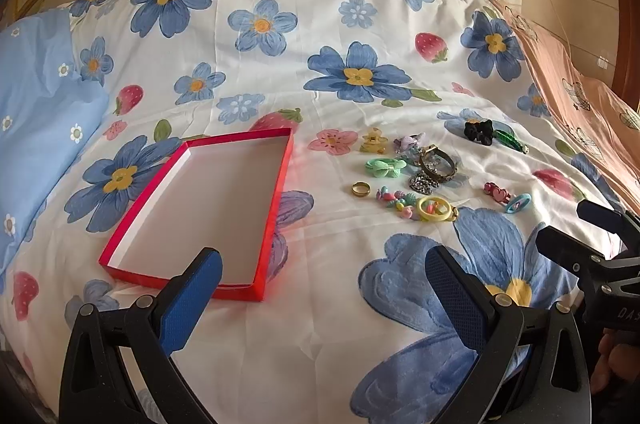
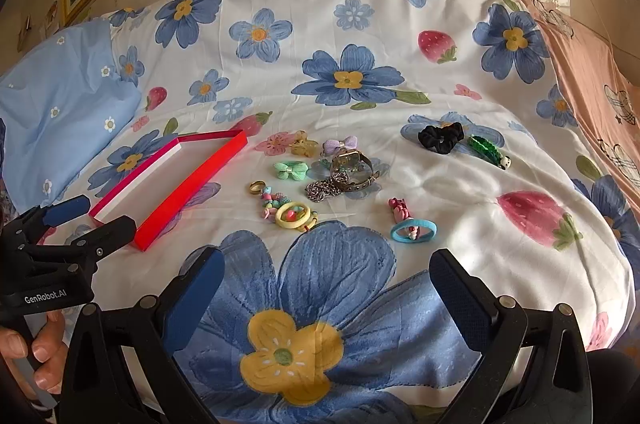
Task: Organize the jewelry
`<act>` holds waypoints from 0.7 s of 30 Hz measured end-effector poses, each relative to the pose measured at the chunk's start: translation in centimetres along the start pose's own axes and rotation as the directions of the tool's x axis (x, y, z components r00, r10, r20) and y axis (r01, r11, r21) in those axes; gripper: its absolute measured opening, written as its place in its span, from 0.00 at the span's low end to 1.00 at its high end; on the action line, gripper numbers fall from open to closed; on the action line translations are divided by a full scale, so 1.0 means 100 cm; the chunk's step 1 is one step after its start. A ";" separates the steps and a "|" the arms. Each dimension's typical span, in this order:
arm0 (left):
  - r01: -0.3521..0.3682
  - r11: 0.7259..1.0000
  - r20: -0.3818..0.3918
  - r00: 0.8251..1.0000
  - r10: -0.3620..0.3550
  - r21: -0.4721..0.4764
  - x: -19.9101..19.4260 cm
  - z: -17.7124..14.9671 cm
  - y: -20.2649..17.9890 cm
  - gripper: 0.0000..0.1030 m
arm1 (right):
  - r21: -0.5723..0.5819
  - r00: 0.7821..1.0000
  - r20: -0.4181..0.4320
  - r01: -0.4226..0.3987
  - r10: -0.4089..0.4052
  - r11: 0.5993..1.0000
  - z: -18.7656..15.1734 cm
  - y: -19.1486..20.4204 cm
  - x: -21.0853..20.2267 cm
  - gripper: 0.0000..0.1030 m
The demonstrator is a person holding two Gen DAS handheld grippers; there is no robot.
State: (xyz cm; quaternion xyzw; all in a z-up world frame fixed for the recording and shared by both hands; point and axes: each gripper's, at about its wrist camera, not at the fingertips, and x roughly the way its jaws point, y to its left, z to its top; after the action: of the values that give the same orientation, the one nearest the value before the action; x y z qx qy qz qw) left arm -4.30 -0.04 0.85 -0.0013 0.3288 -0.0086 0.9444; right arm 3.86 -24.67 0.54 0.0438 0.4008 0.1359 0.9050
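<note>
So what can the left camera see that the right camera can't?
Only the left wrist view looks down into the red box, showing its bare white floor with nothing in it. Only the right wrist view shows the person's fingers on the left gripper's handle, and the box only from its side. Both show the gold ring, the black scrunchie and both grippers open: left gripper, right gripper.
</note>
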 end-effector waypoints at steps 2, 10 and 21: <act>-0.004 1.000 -0.002 1.000 0.004 0.002 0.002 0.000 -0.005 0.99 | 0.001 1.000 0.002 0.000 0.000 1.000 -0.001 -0.001 0.000 1.00; -0.005 1.000 -0.008 1.000 0.005 0.005 0.002 0.006 0.006 0.99 | 0.006 1.000 -0.006 -0.002 0.002 1.000 -0.001 -0.002 0.001 1.00; -0.012 1.000 -0.003 1.000 0.012 0.015 0.010 0.002 0.000 0.99 | 0.009 1.000 -0.009 -0.007 0.007 1.000 -0.002 -0.001 0.001 1.00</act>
State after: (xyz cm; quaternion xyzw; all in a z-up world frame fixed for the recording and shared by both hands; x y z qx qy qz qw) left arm -3.41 -0.09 0.45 0.0077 0.3302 -0.0054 0.9439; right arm 3.81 -24.74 0.28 0.0486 0.4054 0.1373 0.9025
